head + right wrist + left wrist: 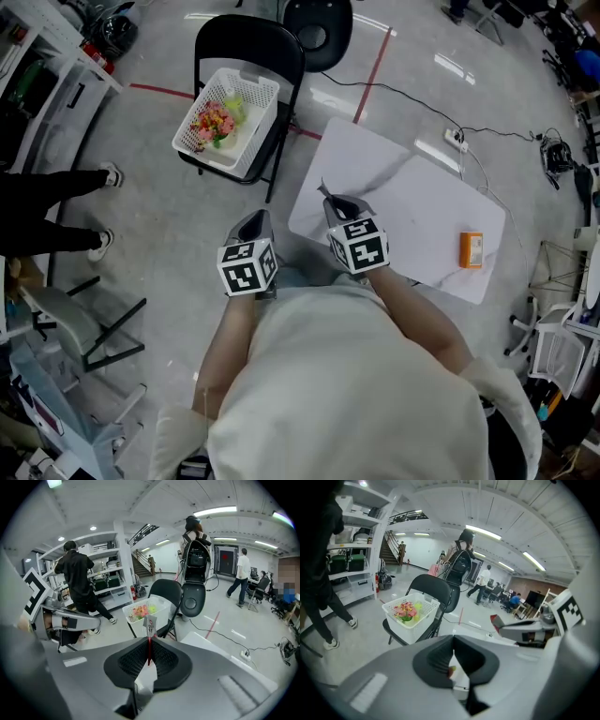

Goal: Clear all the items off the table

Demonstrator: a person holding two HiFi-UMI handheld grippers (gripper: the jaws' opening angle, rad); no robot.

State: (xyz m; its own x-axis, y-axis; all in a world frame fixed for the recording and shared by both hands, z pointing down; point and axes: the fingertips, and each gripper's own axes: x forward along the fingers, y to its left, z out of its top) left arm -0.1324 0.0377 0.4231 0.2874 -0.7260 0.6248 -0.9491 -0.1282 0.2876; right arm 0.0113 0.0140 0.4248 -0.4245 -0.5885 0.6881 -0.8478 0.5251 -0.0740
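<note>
A white basket (pixel 260 92) with colourful items stands on a black folding chair (pixel 248 33), beyond the white table (pixel 412 206). An orange packet (pixel 472 249) lies near the table's right edge. Over the table's left edge, my right gripper (pixel 336 208) is shut on a thin red-and-silver packet (pixel 149 626), which stands edge-on between the pads and points at the basket (pixel 129 609). My left gripper (pixel 253 223) hangs over the floor left of the table. Its jaws stand together around a small pale thing with a red and green spot (pixel 451 669). The basket (pixel 391 609) lies ahead of it.
A person's legs in black (pixel 56 202) stand at the left by the shelving. A second black chair (pixel 319 23) is behind the first. A power strip (pixel 455 139) and its cable lie on the floor past the table. People walk in the background.
</note>
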